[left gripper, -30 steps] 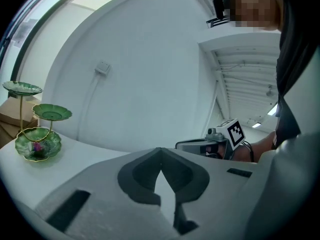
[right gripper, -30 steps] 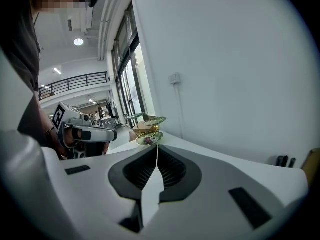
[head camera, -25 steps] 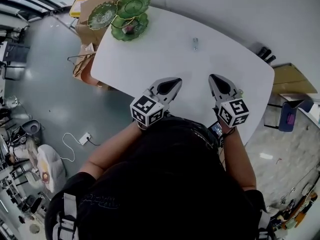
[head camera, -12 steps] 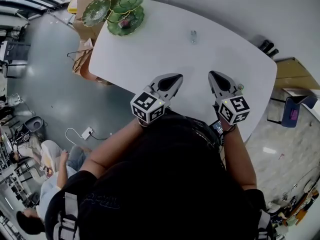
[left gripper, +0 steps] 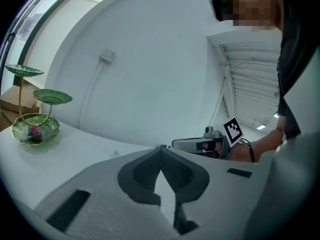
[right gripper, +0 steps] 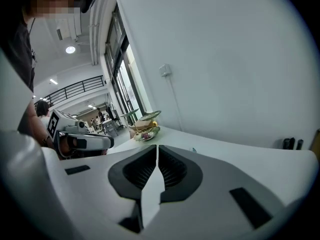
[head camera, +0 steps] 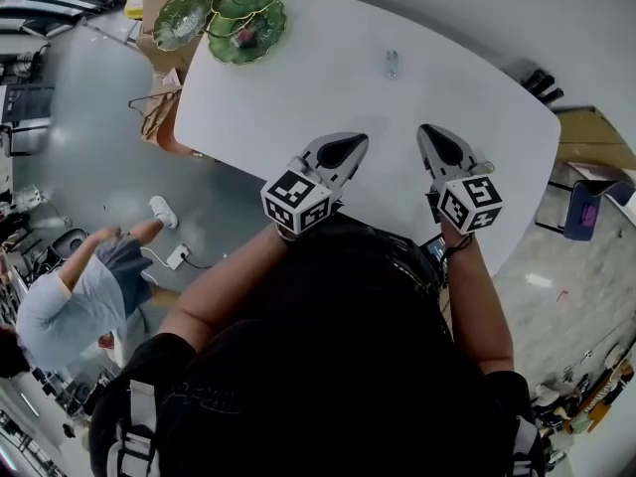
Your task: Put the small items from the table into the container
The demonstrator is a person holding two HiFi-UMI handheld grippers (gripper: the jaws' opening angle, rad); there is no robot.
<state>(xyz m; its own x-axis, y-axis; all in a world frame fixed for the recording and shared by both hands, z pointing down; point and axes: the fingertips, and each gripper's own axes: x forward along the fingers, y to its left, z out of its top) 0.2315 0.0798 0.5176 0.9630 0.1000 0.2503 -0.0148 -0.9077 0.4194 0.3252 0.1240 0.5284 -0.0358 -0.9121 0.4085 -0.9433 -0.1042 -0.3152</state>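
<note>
Silvery, perhaps glassy small item (head camera: pixel 391 65) lies on white table (head camera: pixel 298 97).

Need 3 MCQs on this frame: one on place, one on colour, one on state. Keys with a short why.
1. In the head view, where is the tiered dish stand on the table?
A. middle
B. far left corner
C. near edge, beside the grippers

2. What colour are its dishes?
A. red
B. blue
C. green

3. How do the jaws of the right gripper stand?
A. shut, nothing between them
B. wide open
C. shut on a dish

Key:
1 B, it stands at the far left corner, well away from both grippers.
2 C, all the dishes are green.
3 A, the right gripper view shows the pads meeting with nothing between them.
</note>
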